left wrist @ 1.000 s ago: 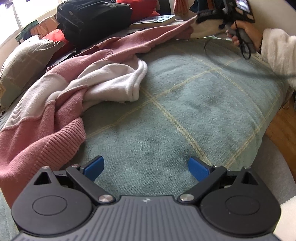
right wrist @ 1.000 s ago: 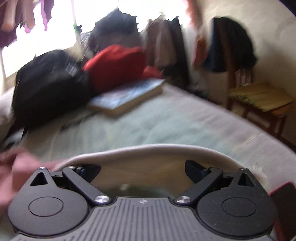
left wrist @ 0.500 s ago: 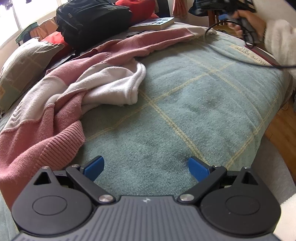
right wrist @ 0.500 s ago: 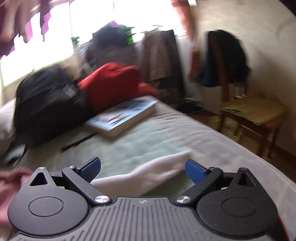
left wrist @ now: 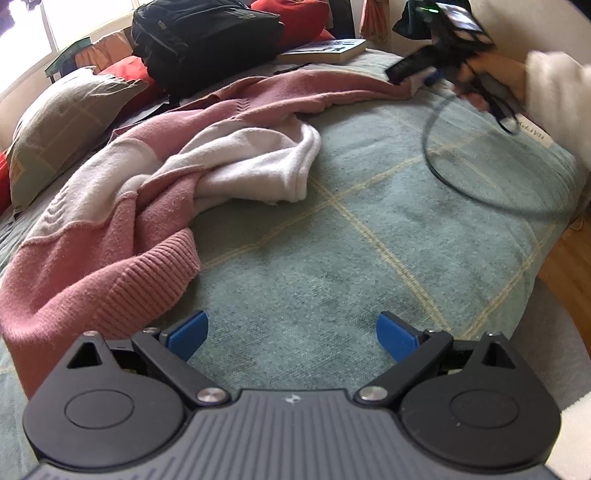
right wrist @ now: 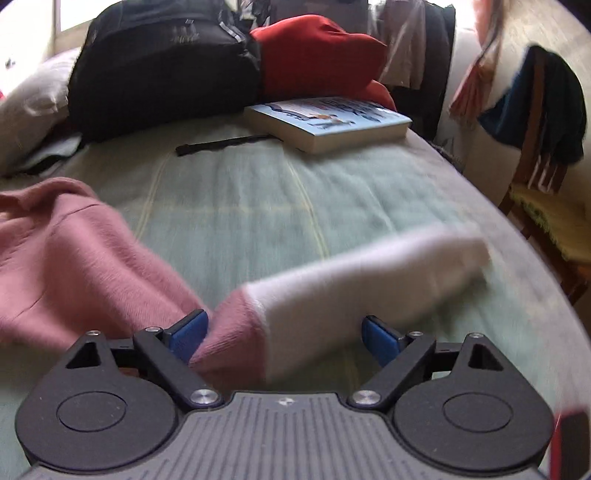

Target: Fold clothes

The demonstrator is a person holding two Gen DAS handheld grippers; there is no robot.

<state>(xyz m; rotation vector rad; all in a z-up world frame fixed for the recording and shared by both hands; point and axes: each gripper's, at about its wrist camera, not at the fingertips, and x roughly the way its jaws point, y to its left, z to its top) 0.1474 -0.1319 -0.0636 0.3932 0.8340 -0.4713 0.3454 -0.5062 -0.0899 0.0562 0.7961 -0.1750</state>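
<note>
- The sweater (left wrist: 122, 206), pink with white bands, lies rumpled across the left and far part of the bed (left wrist: 369, 236); its ribbed pink hem sits nearest the left tool, and a white fold bunches near the middle.
- One sleeve (right wrist: 332, 288) stretches out flat on the blanket toward the far right corner of the bed, pink along its length and white at the cuff end.
- In the right wrist view the sleeve runs between the blue pads of the right tool (right wrist: 282, 332). The jaws stand wide and have just been closing a little; the left pad (right wrist: 188, 332) looks to touch the pink part, the right pad sits at the white part's edge, and no clamp shows.
- In the left wrist view the right tool (left wrist: 421, 72) sits tipped down over the sleeve end, held by a hand (left wrist: 491, 79) in a fluffy white sleeve reaching in from the right; a black cable (left wrist: 443, 173) loops from it over the blanket.
- The left tool (left wrist: 291, 332) hovers low over bare green blanket near the bed's near edge, angled down, jaws spread wide with nothing between them, just right of the hem.
- Beyond the sweater: a black backpack (left wrist: 207, 33), a red cushion (right wrist: 317, 59), a book (right wrist: 328, 122) and a grey pillow (left wrist: 62, 125).
- A wooden chair (right wrist: 543, 192) stands off the bed's right side.
</note>
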